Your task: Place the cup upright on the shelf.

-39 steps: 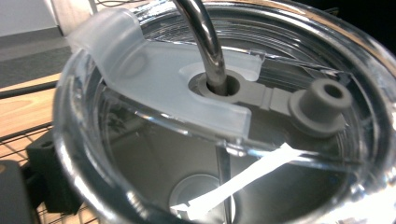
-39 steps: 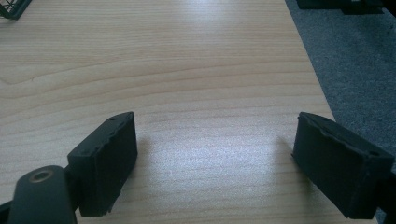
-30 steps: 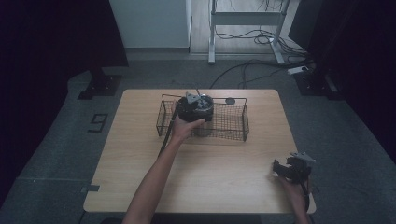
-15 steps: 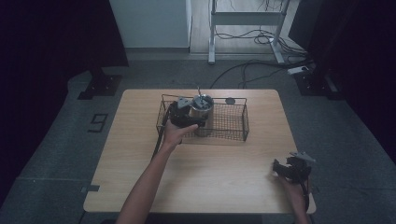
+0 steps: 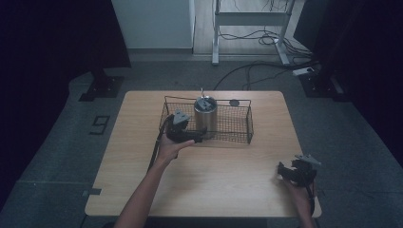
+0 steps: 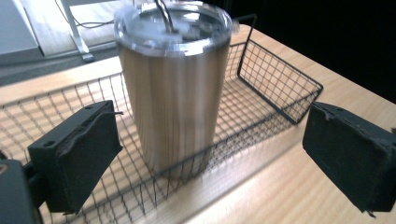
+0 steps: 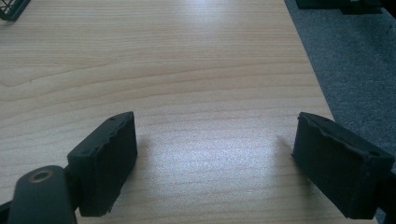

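The left claw is sitting at the near left side of the wire basket, and its jaws are standing apart with nothing pinched between them, though they have just been closing a little. Looking along that claw in the left gripper view, the steel tumbler is standing upright inside the basket, just beyond the near wire wall, and neither pad is touching it. From the high view the tumbler is resting in the middle-left part of the basket, its clear lid on top with something thin poking up out of it. A small dark round thing is lying on the wooden surface just behind the basket. Over at the near right corner, the right claw is hovering low above the bare wood, well apart from the basket. In the right gripper view, that claw is gaping wide, jaws apart, empty.
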Demonstrator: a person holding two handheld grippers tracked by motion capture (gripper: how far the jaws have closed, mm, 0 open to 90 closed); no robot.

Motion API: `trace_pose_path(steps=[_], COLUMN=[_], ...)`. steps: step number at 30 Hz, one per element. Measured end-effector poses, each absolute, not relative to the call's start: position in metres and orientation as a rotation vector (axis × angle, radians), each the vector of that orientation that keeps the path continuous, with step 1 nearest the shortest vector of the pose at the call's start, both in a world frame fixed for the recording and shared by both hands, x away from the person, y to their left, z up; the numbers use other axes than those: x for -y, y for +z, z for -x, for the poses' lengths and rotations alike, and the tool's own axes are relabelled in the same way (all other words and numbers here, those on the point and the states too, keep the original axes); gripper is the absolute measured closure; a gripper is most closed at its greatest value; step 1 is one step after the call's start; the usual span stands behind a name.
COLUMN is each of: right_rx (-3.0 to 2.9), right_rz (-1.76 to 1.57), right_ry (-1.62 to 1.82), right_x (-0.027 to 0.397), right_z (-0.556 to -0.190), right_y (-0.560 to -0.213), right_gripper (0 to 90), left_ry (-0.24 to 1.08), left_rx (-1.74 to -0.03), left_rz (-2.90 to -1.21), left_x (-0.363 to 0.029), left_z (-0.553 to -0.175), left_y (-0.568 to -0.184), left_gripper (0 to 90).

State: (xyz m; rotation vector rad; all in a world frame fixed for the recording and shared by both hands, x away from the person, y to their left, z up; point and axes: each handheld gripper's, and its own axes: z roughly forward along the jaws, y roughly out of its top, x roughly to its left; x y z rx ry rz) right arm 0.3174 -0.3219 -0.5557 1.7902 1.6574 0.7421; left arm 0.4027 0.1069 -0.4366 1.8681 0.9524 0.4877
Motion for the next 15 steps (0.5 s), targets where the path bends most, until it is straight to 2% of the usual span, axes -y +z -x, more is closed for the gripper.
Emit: trace_pose_path(steps=[15], right_rx=[-1.652], right_rz=[-1.795], right_ry=[0.741], right_x=[0.322], right_z=[-0.317], right_y=[-0.556], right_gripper=[13.7], left_ry=[0.465], left_rx=[-1.022], left_rz=[-1.899], left_x=[-0.151], left_z=[-0.354], left_y=[-0.473], left_gripper=[4.7])
